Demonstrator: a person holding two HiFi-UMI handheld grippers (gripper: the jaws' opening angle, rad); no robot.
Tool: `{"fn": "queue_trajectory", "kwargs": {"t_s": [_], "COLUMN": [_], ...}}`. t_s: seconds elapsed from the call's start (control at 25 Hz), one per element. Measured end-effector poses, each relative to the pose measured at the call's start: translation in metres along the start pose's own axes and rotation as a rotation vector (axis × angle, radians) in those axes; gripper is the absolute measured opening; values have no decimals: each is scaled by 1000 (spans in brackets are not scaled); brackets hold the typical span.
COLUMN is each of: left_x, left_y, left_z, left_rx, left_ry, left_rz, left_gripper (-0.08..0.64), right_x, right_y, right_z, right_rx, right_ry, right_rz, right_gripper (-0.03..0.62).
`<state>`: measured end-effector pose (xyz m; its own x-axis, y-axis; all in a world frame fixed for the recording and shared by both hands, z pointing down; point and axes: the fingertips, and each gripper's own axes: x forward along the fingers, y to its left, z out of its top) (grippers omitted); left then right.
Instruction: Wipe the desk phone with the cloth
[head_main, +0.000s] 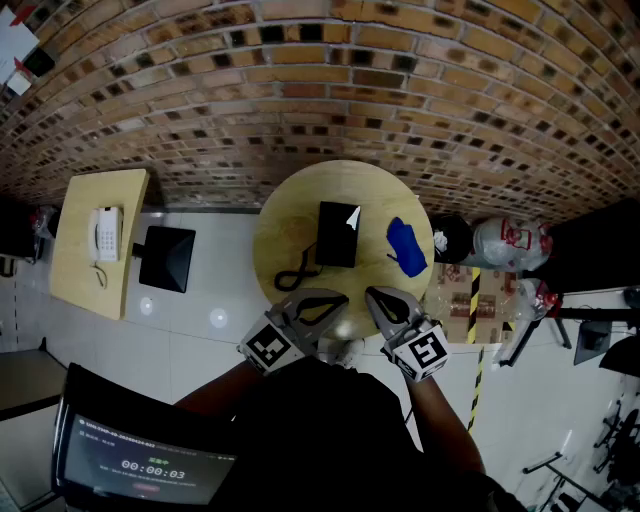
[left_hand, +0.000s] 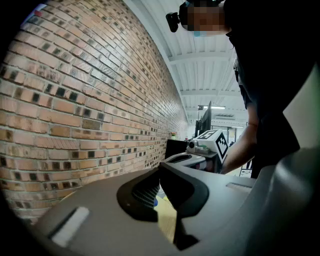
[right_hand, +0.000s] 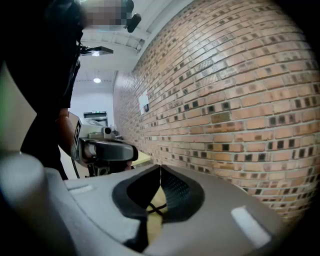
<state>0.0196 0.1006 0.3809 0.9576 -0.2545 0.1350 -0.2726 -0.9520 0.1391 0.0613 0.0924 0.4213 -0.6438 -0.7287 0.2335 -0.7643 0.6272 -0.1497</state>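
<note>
A black desk phone (head_main: 335, 236) lies in the middle of a round wooden table (head_main: 285, 215), its black cord (head_main: 297, 272) curling toward the near edge. To the phone's right, a blue cloth (head_main: 406, 246) lies crumpled on the table. Both grippers hover side by side over the near edge, short of the phone. The left gripper (head_main: 343, 298) is shut with nothing in it, and so is the right gripper (head_main: 369, 293). In the left gripper view the jaws (left_hand: 160, 171) meet; the right gripper view shows its jaws (right_hand: 160, 170) meeting, the cord (right_hand: 152, 207) showing below.
A brick wall (head_main: 320, 90) runs behind the table. At the left, a rectangular wooden desk (head_main: 85, 280) carries a white phone (head_main: 105, 233), with a black screen (head_main: 167, 257) beside it. Cardboard boxes (head_main: 465, 300) and a white bag (head_main: 505, 240) crowd the right. A tablet (head_main: 145, 465) sits at the bottom left.
</note>
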Motion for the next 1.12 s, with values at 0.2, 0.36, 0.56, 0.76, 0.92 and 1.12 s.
{"fn": "queue_trajectory", "kwargs": {"t_s": [0.2, 0.36, 0.56, 0.76, 0.92, 1.12], "left_x": [18, 36, 58, 81, 91, 92], "left_y": [11, 20, 27, 38, 37, 43], "left_z": [-10, -25, -51, -61, -69, -84], "left_rx": [-5, -5, 4, -23, -31, -58], "left_ry": [13, 48, 106, 108, 110, 123], "left_rz": [-16, -36, -69, -74, -98, -95], "left_gripper": [-6, -6, -6, -5, -5, -5], "right_x": [9, 11, 12, 14, 16, 25], "right_y": [-27, -54, -96, -152, -197, -238], "right_z": [-29, -51, -102, -154, -197, -237], "right_rx": [-1, 34, 79, 90, 125, 163], "right_ry": [72, 110, 209, 317, 400, 500], "right_rz": [-25, -85, -178, -288, -374, -390], "right_gripper": [2, 2, 3, 17, 94, 203]}}
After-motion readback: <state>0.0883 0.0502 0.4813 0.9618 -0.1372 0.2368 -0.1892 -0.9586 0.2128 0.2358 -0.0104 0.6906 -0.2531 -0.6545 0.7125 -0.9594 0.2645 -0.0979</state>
